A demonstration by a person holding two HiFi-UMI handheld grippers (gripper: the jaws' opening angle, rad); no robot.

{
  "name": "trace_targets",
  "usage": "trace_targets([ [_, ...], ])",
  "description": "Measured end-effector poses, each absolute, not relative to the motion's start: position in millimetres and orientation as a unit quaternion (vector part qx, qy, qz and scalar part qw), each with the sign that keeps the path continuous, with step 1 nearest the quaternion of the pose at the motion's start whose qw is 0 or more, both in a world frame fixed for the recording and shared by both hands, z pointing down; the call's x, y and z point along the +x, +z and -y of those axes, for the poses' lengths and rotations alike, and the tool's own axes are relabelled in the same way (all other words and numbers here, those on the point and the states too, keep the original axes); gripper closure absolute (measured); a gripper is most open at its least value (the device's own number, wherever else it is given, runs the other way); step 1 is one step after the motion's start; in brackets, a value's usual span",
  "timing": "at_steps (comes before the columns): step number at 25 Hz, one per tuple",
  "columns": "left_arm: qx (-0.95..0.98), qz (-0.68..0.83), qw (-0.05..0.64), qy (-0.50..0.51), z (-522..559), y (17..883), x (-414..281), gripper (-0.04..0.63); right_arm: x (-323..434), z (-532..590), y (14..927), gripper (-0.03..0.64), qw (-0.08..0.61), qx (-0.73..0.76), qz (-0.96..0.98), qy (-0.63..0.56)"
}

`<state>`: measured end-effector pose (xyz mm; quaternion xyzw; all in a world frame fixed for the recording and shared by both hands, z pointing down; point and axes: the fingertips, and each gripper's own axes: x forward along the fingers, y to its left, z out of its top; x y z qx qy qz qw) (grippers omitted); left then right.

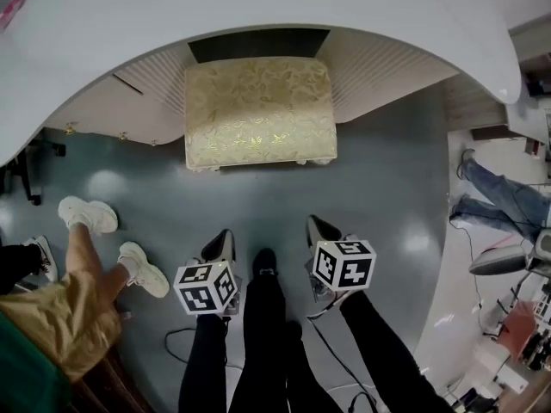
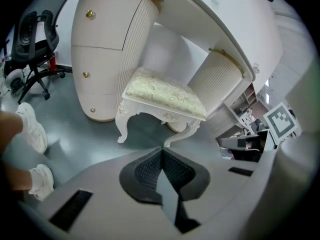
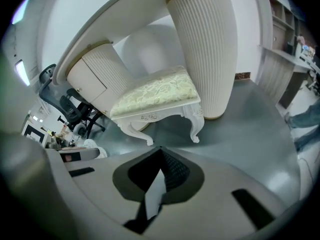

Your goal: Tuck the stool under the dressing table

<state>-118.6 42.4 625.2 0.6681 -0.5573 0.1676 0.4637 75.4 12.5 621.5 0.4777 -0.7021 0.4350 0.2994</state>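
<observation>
The stool point(image 1: 258, 114) has a pale gold patterned cushion and white carved legs. It stands in the knee gap of the white dressing table point(image 1: 258, 7), its back part under the tabletop and its front part out on the grey floor. My left gripper point(image 1: 222, 246) and right gripper point(image 1: 320, 231) hang side by side well short of the stool, both shut and holding nothing. In the left gripper view the stool point(image 2: 165, 98) stands beyond the shut left gripper point(image 2: 162, 151). In the right gripper view the stool point(image 3: 155, 91) stands beyond the shut right gripper point(image 3: 160, 151).
Ribbed drawer pedestals point(image 2: 107, 49) point(image 3: 205, 49) flank the stool on both sides. A person in white sneakers point(image 1: 86, 215) is at the left. Another person's legs point(image 1: 499, 196) show at the right. A black office chair point(image 2: 32, 44) stands at the far left. My own legs point(image 1: 263, 334) are below.
</observation>
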Motion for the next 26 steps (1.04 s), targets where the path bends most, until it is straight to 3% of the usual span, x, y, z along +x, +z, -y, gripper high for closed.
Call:
trace_targets([
  [12,0.635,0.584,0.484,0.147,-82.8,613.1,-131.6,0.588,59.0,-66.6,606.2,0.612,0.327,0.441,0.725,0.416],
  [26,0.662,0.573,0.455,0.160,-70.4,600.7,-131.3,0.588,63.7,-73.2,600.7,0.612,0.321,0.453,0.729,0.401],
])
